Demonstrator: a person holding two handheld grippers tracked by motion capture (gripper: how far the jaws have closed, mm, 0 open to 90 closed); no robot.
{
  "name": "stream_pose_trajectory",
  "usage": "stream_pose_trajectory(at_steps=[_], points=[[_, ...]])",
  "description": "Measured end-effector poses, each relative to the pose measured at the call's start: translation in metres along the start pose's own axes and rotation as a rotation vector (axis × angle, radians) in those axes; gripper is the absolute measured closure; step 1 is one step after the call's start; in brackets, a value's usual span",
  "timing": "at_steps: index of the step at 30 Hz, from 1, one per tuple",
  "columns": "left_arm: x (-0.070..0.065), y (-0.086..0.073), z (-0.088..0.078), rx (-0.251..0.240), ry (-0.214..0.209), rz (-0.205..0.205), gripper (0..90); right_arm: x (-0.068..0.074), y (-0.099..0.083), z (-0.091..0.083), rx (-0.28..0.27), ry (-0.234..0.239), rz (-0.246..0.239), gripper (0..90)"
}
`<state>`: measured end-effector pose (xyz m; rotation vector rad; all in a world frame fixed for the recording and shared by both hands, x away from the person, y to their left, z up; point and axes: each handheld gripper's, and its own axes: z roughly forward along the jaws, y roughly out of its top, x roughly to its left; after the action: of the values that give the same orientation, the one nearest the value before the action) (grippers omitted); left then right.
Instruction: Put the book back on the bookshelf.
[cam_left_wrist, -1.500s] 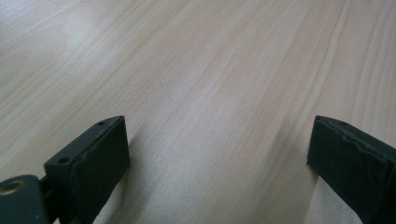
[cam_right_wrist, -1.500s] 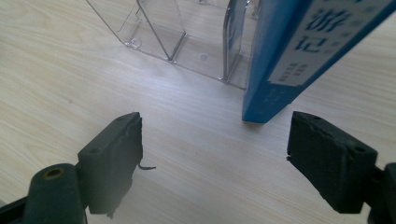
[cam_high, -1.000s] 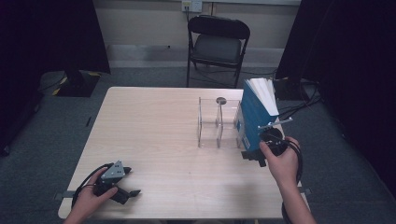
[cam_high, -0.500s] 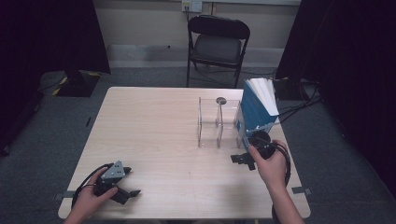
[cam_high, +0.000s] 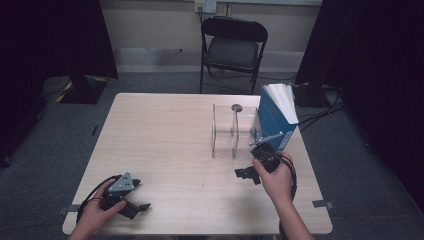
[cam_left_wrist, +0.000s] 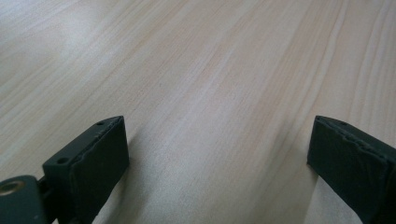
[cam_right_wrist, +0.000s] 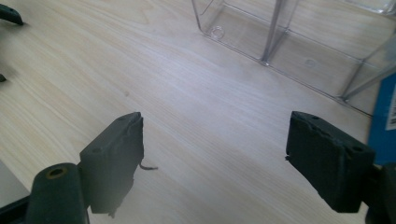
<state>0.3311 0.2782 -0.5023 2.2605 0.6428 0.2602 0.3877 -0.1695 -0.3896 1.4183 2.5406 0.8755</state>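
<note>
My left gripper (cam_high: 131, 205) rests near the front-left corner of the table (cam_high: 165, 135), its jaws spread wide over bare wood, holding nothing. My right gripper (cam_high: 248, 175) sits low over the right side, jaws likewise spread and empty, just short of the blue book (cam_high: 274, 122). I judge the step in hand is working that book against the clear acrylic rack (cam_high: 231, 131), so I should come in level, straddle the lower spine edge with both pads, and close slowly so it cannot tip. The book stands upright and slightly tilted, touching the rack's right end, white page edges facing up, with a barcode label low on its cover. The rack's 2 bays look empty. Beyond the table stands 1 black folding chair (cam_high: 234, 45).
</note>
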Motion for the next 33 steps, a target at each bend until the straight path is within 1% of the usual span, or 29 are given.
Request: stream_pose_trajectory(at_steps=[4, 6, 8, 9, 10, 13, 14, 15, 17, 18, 19, 20, 22, 23, 28, 29, 33], points=[[0.000, 0.000, 0.000, -0.001, -0.001, -0.004, 4.9, 0.005, 0.001, 0.009, 0.009, 0.008, -0.006, 18.9], [0.000, 0.000, 0.000, -0.001, -0.001, -0.004, 4.9, 0.009, 0.001, 0.013, 0.015, 0.023, -0.008, 19.0], [0.000, 0.000, 0.000, 0.003, -0.002, 0.001, 4.9, 0.011, 0.002, 0.017, 0.006, 0.024, -0.023, 19.1], [0.000, 0.000, 0.000, 0.003, -0.002, 0.001, 4.9, 0.012, 0.003, 0.019, 0.011, 0.032, -0.025, 19.1], [0.000, 0.000, 0.000, 0.004, -0.001, 0.001, 4.9, 0.013, 0.003, 0.020, 0.015, 0.032, -0.020, 19.1], [0.000, 0.000, 0.000, 0.003, -0.001, 0.001, 4.9, 0.015, 0.003, 0.026, 0.025, 0.033, -0.031, 19.2], [0.000, 0.000, 0.000, -0.001, -0.001, -0.004, 4.9, 0.016, 0.003, 0.028, 0.028, 0.028, -0.032, 19.2], [0.000, 0.000, 0.000, -0.001, -0.001, -0.004, 4.9, 0.018, 0.003, 0.030, 0.039, 0.035, -0.029, 19.2], [0.000, 0.000, 0.000, 0.003, -0.005, 0.000, 4.6, 0.020, 0.003, 0.034, 0.042, 0.038, -0.033, 19.2], [0.000, 0.000, 0.000, -0.001, -0.002, -0.004, 4.6, 0.021, 0.003, 0.036, 0.048, 0.047, -0.038, 19.2], [0.000, 0.000, 0.000, 0.000, -0.001, 0.001, 4.6, 0.022, 0.003, 0.038, 0.049, 0.051, -0.033, 19.2], [0.000, 0.000, 0.000, 0.008, -0.007, 0.003, 4.6, 0.023, 0.003, 0.040, 0.051, 0.054, -0.041, 19.2], [0.000, 0.000, 0.000, 0.007, -0.007, 0.003, 4.6, 0.026, 0.003, 0.044, 0.056, 0.065, -0.041, 19.2], [0.000, 0.000, 0.000, 0.008, -0.007, 0.005, 4.6, 0.027, 0.002, 0.047, 0.055, 0.064, -0.049, 19.2], [0.000, 0.000, 0.000, 0.007, -0.007, 0.007, 4.6, 0.031, 0.000, 0.056, 0.067, 0.076, -0.057, 19.2], [0.000, 0.000, 0.000, 0.007, -0.007, 0.006, 4.6, 0.031, 0.000, 0.058, 0.073, 0.079, -0.052, 19.2], [0.000, 0.000, 0.000, 0.007, -0.008, 0.004, 4.6, 0.034, -0.002, 0.063, 0.077, 0.082, -0.065, 19.3]])
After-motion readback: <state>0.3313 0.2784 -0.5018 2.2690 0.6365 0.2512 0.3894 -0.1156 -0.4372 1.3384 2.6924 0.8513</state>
